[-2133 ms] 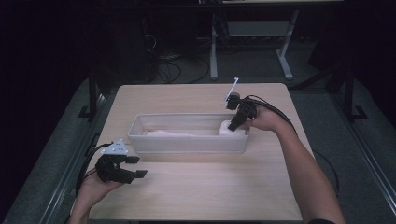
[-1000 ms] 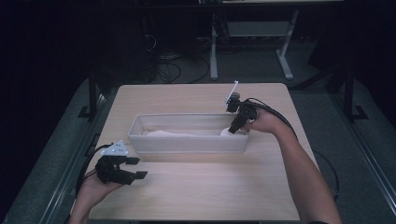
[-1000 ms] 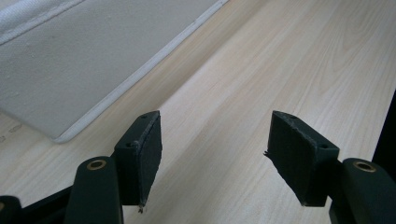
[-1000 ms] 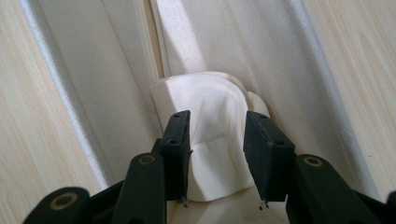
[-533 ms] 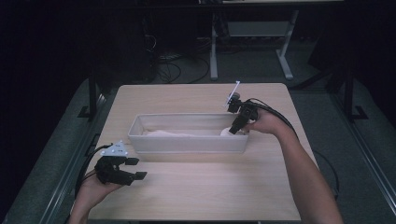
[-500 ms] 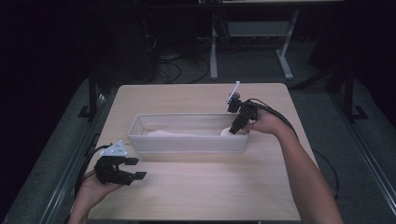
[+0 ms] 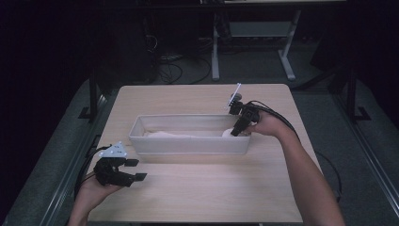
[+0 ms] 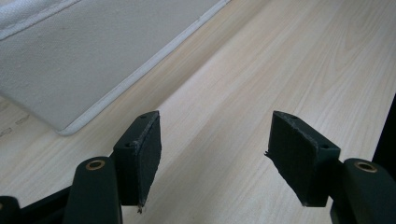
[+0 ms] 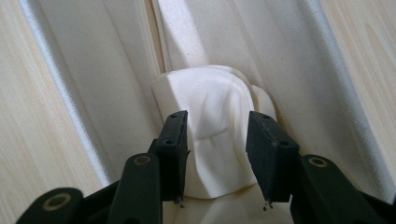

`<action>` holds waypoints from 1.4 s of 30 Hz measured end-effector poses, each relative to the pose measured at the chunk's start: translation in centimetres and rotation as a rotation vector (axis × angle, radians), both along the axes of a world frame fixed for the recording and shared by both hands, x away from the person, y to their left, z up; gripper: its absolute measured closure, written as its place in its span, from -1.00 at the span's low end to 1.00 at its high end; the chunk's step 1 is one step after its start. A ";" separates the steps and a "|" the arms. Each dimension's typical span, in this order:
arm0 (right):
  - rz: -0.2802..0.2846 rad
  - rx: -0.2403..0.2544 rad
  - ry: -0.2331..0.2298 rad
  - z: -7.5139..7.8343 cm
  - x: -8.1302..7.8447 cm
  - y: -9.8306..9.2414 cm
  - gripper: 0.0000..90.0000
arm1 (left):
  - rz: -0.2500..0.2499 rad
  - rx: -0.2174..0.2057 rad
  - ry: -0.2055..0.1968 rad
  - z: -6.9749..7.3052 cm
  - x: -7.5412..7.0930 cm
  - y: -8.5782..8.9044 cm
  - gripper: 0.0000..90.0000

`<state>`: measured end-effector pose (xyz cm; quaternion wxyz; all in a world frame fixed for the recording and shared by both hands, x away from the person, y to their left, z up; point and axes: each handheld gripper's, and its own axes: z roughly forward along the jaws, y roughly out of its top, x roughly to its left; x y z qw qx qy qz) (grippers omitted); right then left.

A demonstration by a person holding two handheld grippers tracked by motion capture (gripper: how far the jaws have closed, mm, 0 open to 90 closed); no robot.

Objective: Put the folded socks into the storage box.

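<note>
We see a long white bin point(image 7: 188, 146) in the middle of a wooden table point(image 7: 197, 197), and at its right end the right gripper point(image 7: 237, 129) dips over the rim toward a pale cloth point(image 7: 228, 133). From above, that cloth is little more than a small light patch beside the black jaws, and the hand point(image 7: 263, 126) behind them hides part of the bin's end wall. In the right gripper view the cloth point(image 9: 217, 130) is a white, creased bundle lying against the bin point(image 9: 107, 79) wall, its lower edge cut off by the frame. The right gripper point(image 9: 215, 161) has its jaws partly apart on either side of the bundle; whether the pads press the fabric we cannot tell, since the contact edges lie in shadow. A second flat pale layer point(image 7: 167, 134) stretches along the bin floor toward the left, but we cannot make out whether it is part of the same cloth. The left gripper point(image 7: 134, 170) rests low near the table's front left corner, well apart from the bin. In its own view the left gripper point(image 8: 212, 158) has jaws standing wide with nothing between them, just bare table point(image 8: 289, 70), and only a corner of the bin point(image 8: 74, 60) shows at upper left.
</note>
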<state>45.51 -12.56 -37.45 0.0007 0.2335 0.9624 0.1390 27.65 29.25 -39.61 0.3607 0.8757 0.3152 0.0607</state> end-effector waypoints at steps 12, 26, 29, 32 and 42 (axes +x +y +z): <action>-0.002 0.009 -0.011 0.7 -0.4 0.0 0.26 | -0.010 -0.004 0.009 -0.2 0.0 -0.2 -0.24; -0.008 0.022 -0.030 2.4 -0.5 -0.3 0.24 | -0.009 -0.003 0.005 -0.2 0.0 -0.1 -0.24; -0.013 0.021 -0.030 2.5 -0.6 -0.4 0.23 | -0.004 -0.005 0.008 -0.2 -0.1 0.0 -0.24; -0.017 0.021 -0.032 2.6 -0.7 -0.6 0.22 | -0.004 -0.004 0.005 -0.2 -0.1 0.0 -0.24; -0.029 0.041 -0.045 3.5 -1.2 -1.3 0.18 | -0.006 0.001 0.008 -0.3 -0.1 -0.1 -0.25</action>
